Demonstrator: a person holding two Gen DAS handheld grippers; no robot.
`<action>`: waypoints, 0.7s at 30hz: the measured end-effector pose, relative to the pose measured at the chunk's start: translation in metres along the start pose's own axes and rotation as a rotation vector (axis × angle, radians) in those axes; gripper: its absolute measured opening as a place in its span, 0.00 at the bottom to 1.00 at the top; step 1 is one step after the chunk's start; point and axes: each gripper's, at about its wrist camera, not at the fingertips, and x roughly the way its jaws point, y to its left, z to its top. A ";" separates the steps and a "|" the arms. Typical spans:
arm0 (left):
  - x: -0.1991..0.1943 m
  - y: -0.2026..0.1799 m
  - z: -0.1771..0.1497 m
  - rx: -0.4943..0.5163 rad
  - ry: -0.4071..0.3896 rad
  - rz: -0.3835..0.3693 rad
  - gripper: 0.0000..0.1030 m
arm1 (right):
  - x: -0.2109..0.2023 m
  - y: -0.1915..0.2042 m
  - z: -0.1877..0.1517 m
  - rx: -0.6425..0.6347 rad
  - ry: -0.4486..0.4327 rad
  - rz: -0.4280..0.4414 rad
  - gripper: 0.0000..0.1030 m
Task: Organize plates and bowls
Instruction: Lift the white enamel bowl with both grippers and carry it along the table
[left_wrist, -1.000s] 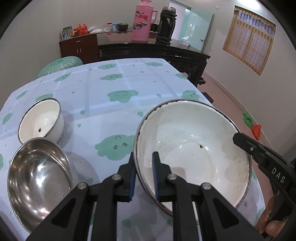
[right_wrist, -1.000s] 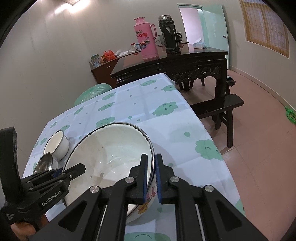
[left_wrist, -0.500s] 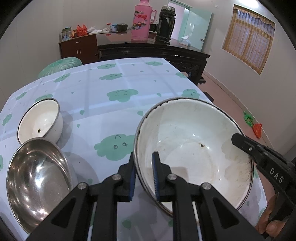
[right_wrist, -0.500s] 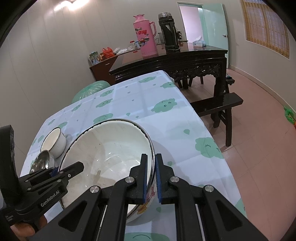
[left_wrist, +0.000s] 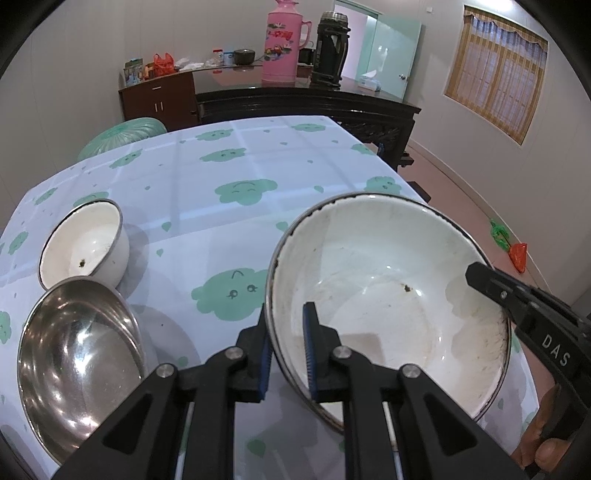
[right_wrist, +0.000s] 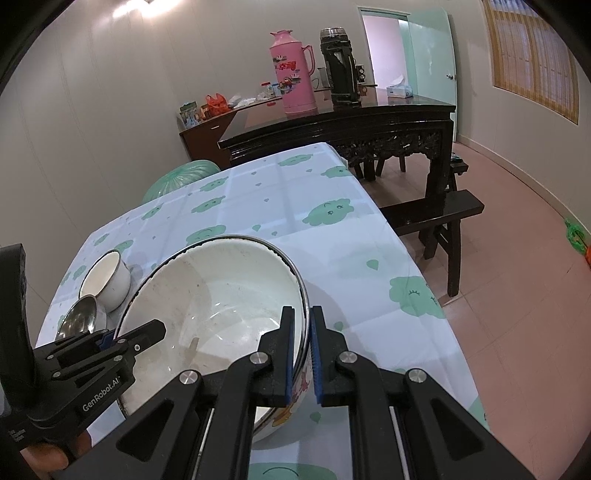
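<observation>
The table (left_wrist: 229, 173) w/ its cloud cloth holds it all. On it the big white bowl (left_wrist: 388, 295) tilts, near the right edge – left gripper (left_wrist: 286, 334) pinches its left rim, right gripper (right_wrist: 300, 339) pinches the other side. Only the right view shows the bowl's painted outside & a dark bench (right_wrist: 439, 214). The steel bowl (left_wrist: 74, 347) is cut off at the left view's edge; beside it, the small white bowl (left_wrist: 85, 240) has a speck – can't tell what.
</observation>
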 end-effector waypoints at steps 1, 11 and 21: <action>0.000 0.000 0.000 0.000 0.000 0.000 0.12 | 0.000 0.000 0.000 -0.001 -0.001 0.001 0.09; 0.000 0.000 -0.001 0.003 0.000 0.006 0.12 | -0.002 0.001 0.000 -0.005 -0.005 0.001 0.09; -0.004 0.000 0.000 0.001 -0.012 0.009 0.12 | -0.004 0.002 0.000 -0.003 -0.013 0.004 0.09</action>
